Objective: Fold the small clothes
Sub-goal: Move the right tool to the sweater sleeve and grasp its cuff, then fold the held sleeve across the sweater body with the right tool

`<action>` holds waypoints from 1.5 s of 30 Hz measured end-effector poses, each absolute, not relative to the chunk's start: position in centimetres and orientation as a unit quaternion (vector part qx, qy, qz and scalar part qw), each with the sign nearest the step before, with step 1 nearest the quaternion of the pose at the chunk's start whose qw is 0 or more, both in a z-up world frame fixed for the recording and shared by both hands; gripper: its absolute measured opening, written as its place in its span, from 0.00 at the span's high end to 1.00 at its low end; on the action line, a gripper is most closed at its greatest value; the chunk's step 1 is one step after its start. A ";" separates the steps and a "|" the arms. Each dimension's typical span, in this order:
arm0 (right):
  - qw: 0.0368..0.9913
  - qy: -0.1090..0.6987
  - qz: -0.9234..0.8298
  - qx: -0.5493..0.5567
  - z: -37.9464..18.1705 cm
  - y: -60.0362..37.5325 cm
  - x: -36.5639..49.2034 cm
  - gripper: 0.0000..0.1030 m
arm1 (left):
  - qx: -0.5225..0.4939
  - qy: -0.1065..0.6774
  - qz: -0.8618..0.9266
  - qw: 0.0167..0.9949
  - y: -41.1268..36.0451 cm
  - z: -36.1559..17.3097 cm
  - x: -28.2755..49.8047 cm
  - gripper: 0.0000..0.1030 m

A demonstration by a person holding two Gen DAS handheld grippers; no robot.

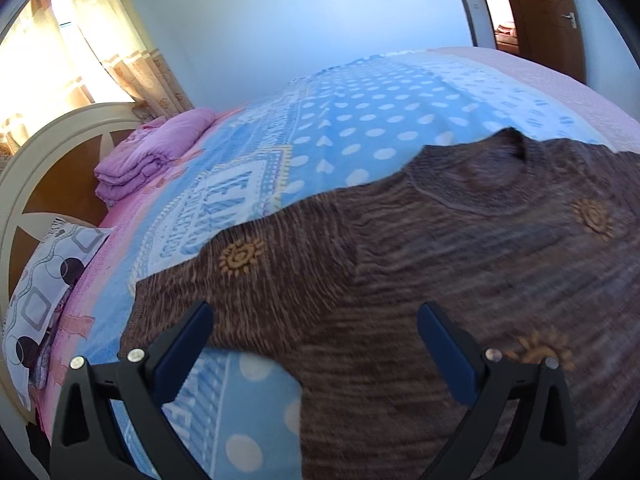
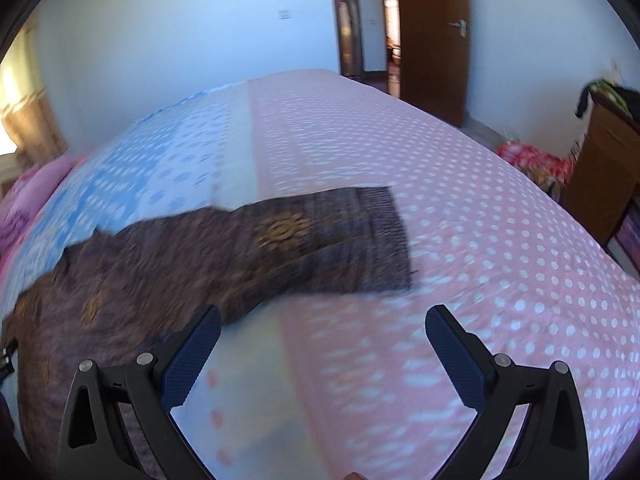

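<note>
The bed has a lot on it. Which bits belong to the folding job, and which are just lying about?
Part of the job:
brown sweater
left gripper, open
right gripper, open
bedspread under it

Just lying about:
folded purple quilt
patterned pillow
curtains
wooden door

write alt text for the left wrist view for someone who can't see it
A brown knitted sweater with yellow sun motifs lies spread on a bed's blue polka-dot blanket, with the open left claw above its near part, holding nothing. Further back are a folded purple quilt, a patterned pillow and a curtained window.
</note>
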State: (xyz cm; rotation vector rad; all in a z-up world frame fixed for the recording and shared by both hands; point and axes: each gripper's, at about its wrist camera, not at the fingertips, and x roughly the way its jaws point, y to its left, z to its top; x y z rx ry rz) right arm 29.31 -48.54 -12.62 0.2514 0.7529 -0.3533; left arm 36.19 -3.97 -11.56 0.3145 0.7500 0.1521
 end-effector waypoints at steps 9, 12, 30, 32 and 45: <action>0.880 0.378 -0.197 0.210 -14.0 -57.4 33.6 0.19 | 0.132 0.387 0.128 0.904 -1.0 -13.3 39.7 0.00; 0.875 0.399 -0.193 0.198 -14.9 -57.7 35.6 0.26 | 0.138 0.389 0.134 0.901 -0.9 -13.8 40.0 0.00; 0.890 0.412 -0.144 0.132 -10.4 -54.4 36.9 0.93 | 0.102 0.390 0.133 0.905 0.8 -14.4 39.6 0.00; 0.897 0.403 -0.135 0.121 -8.3 -53.2 36.5 0.93 | 0.096 0.389 0.132 0.906 1.2 -14.3 39.4 0.00; 0.927 0.370 -0.063 0.023 3.4 -40.8 36.8 0.94 | 0.050 0.384 0.119 0.914 3.1 -14.7 38.4 0.00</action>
